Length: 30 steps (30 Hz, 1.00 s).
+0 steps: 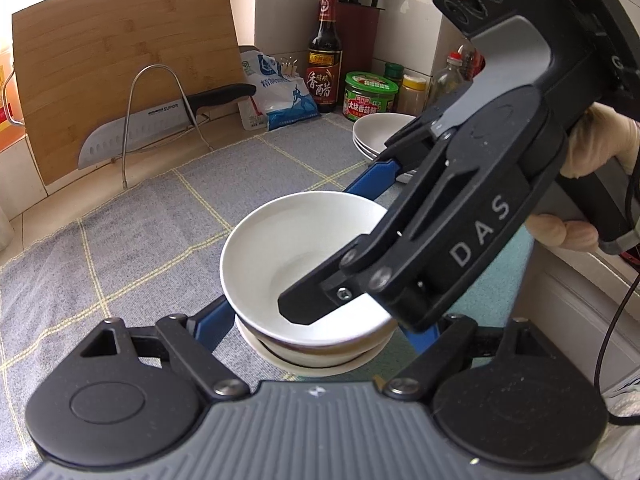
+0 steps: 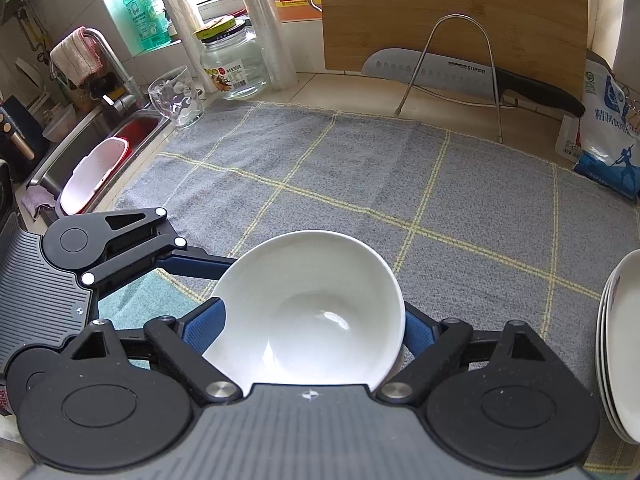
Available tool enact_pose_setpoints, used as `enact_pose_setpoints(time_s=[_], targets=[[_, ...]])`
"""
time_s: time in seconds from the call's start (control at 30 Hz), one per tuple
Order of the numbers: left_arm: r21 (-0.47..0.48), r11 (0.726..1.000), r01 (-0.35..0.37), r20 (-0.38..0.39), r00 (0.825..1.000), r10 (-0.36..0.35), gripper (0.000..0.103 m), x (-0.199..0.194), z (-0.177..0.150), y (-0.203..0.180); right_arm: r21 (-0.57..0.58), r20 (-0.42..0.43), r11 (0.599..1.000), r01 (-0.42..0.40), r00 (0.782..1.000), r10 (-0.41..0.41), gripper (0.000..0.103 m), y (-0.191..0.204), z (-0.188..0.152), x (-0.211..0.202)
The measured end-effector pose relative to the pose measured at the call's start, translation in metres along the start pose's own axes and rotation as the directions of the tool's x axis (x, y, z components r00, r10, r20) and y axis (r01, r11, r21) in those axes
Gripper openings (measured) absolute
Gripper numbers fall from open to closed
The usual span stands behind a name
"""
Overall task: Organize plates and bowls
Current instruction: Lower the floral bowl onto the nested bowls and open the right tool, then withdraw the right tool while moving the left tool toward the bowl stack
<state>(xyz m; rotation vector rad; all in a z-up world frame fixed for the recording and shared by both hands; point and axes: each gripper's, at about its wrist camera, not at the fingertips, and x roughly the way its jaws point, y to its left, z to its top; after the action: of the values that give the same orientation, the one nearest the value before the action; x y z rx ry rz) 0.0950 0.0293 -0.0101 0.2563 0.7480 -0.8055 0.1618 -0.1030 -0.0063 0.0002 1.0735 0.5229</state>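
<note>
A white bowl (image 1: 272, 248) (image 2: 312, 280) sits nested on top of a short stack of bowls (image 1: 316, 356) on the grey checked cloth (image 2: 360, 168). My right gripper (image 1: 314, 248) (image 2: 312, 308) reaches down over it from the right and is open. One finger stands at the bowl's far side and the black one at its near side. My left gripper (image 1: 316, 316) straddles the stack lower down. Its blue fingers (image 1: 212, 320) look pressed against the stack's walls. A pile of white plates (image 1: 380, 132) (image 2: 624, 344) stands to the right.
A knife (image 1: 160, 120) rests on a wire rack before a leaning cutting board (image 1: 120, 60). A vinegar bottle (image 1: 324, 60), salt bag (image 1: 280, 92) and jars (image 1: 372, 96) line the back wall. The sink (image 2: 120, 136), a glass (image 2: 176, 96) and a glass jar (image 2: 236, 64) lie left.
</note>
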Motion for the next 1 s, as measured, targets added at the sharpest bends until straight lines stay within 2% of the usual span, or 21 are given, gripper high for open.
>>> enact_pose_setpoints(time_s=[0.1, 0.23, 0.33, 0.43, 0.5, 0.7, 1.0], targets=[[0.004, 1.000, -0.010, 0.006, 1.000, 0.010, 0.090, 0.000, -0.001, 0.000, -0.022, 0.003, 0.999, 0.024, 1.000, -0.024, 0.103, 0.004, -0.001, 0.000], [0.030, 0.999, -0.024, 0.029, 0.999, 0.023, 0.091, -0.006, -0.001, -0.002, -0.052, 0.027, 0.998, 0.044, 0.999, -0.042, 0.103, 0.006, -0.002, -0.005], [0.043, 0.999, -0.025, 0.042, 0.999, 0.024, 0.092, -0.010, -0.002, -0.001, -0.084, 0.075, 0.993, 0.086, 0.994, -0.079, 0.103, 0.011, -0.002, -0.014], [0.048, 0.998, -0.029, 0.059, 0.998, 0.026, 0.092, -0.016, -0.003, 0.000, -0.138, 0.158, 0.977, 0.162, 0.978, -0.140, 0.103, 0.020, -0.002, -0.028], [0.047, 0.998, -0.034, 0.066, 0.997, 0.031, 0.093, -0.019, -0.004, 0.002, -0.166, 0.182, 0.965, 0.205, 0.968, -0.174, 0.103, 0.024, -0.002, -0.034], [0.040, 0.998, -0.051, 0.084, 0.995, 0.048, 0.095, -0.030, -0.008, 0.008, -0.131, 0.172, 0.959, 0.250, 0.959, -0.226, 0.103, 0.016, -0.010, -0.041], [0.010, 0.997, -0.077, 0.089, 0.993, 0.076, 0.095, -0.045, -0.017, 0.028, -0.040, 0.135, 0.956, 0.290, 0.950, -0.282, 0.103, 0.021, -0.044, -0.024]])
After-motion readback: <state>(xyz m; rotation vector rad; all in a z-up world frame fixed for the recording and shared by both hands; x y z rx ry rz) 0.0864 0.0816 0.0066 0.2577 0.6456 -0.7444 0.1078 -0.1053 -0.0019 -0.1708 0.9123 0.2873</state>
